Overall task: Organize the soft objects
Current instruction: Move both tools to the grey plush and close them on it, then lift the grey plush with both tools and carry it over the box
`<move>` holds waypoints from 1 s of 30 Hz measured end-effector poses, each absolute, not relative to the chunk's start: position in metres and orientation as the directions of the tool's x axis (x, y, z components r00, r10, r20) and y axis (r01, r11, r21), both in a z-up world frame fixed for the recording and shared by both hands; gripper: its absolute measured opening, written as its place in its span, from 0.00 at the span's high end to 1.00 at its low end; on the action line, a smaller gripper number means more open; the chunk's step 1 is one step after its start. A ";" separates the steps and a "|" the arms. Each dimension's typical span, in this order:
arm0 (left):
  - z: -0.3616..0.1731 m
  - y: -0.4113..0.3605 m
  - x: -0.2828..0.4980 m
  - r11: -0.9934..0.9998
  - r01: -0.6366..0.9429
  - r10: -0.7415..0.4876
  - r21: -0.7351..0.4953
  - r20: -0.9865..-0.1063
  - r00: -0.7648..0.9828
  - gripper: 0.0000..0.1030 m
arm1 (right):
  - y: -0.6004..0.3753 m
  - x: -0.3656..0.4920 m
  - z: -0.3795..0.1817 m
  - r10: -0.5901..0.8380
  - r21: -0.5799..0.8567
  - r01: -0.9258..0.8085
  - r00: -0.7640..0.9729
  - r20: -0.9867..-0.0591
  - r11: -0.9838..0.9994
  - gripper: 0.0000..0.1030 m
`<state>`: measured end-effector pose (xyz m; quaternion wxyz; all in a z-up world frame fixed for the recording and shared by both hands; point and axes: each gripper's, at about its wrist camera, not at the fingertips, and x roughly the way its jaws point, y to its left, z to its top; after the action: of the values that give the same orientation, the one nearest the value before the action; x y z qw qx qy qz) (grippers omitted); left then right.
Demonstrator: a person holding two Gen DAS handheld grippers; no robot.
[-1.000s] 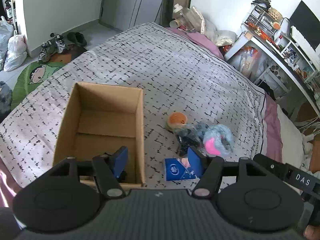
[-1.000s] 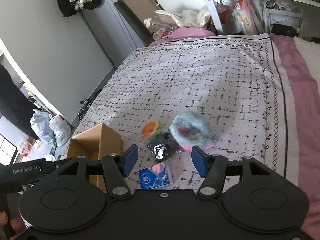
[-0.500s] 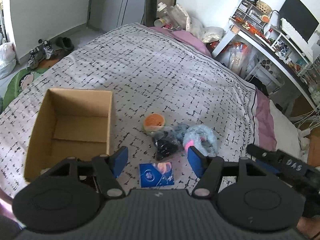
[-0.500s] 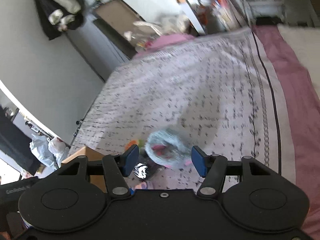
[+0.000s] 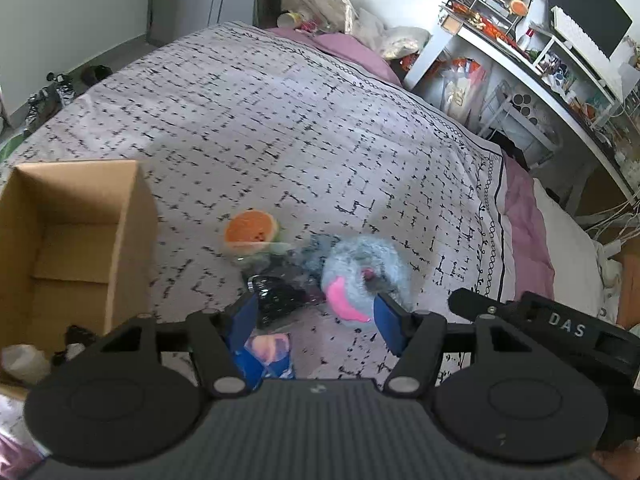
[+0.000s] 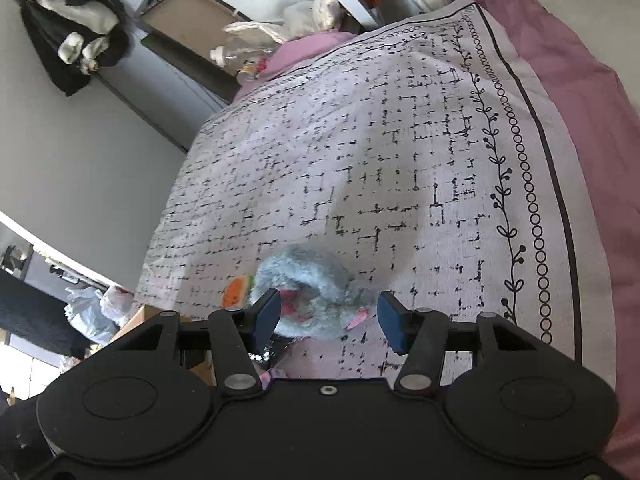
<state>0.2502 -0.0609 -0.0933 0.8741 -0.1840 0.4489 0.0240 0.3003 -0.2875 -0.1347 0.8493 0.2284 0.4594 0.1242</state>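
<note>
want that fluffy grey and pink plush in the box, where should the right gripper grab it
Grip the fluffy grey plush across its rounded middle, from above. It lies loose on the patterned bedspread, its far side clear; the right gripper, jaws open and just closing, already lines up with it.

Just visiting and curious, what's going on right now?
Both grippers open, empty, jaws just closing. Right gripper over grey plush. Cardboard box waiting.
</note>
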 end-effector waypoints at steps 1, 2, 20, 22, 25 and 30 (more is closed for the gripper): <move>-0.097 -0.063 0.254 0.930 -0.209 -0.126 -0.303 -0.795 0.593 0.41 | -0.287 0.303 -0.137 0.421 0.504 0.002 0.548 -0.723 0.864 0.48; -0.100 -0.065 0.258 0.928 -0.211 -0.129 -0.307 -0.796 0.591 0.41 | -0.287 0.305 -0.139 0.423 0.508 0.006 0.547 -0.723 0.861 0.48; -0.154 -0.080 0.302 0.894 -0.259 -0.166 -0.366 -0.807 0.567 0.72 | -0.296 0.333 -0.178 0.496 0.608 0.105 0.479 -0.724 0.787 0.53; -0.157 -0.080 0.304 0.890 -0.256 -0.176 -0.378 -0.801 0.572 0.82 | -0.294 0.335 -0.181 0.505 0.615 0.101 0.475 -0.721 0.782 0.53; -0.159 -0.082 0.305 0.892 -0.236 -0.187 -0.386 -0.790 0.583 0.86 | -0.292 0.338 -0.182 0.514 0.619 0.088 0.473 -0.716 0.780 0.53; -0.159 -0.075 0.305 0.873 -0.244 -0.217 -0.422 -0.785 0.580 0.88 | -0.290 0.342 -0.187 0.524 0.623 0.091 0.456 -0.720 0.777 0.54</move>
<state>0.3047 -0.0753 -0.1588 0.8525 -0.2516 0.4582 0.0082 0.3417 -0.2902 -0.1867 0.7968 0.3050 0.5037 0.1358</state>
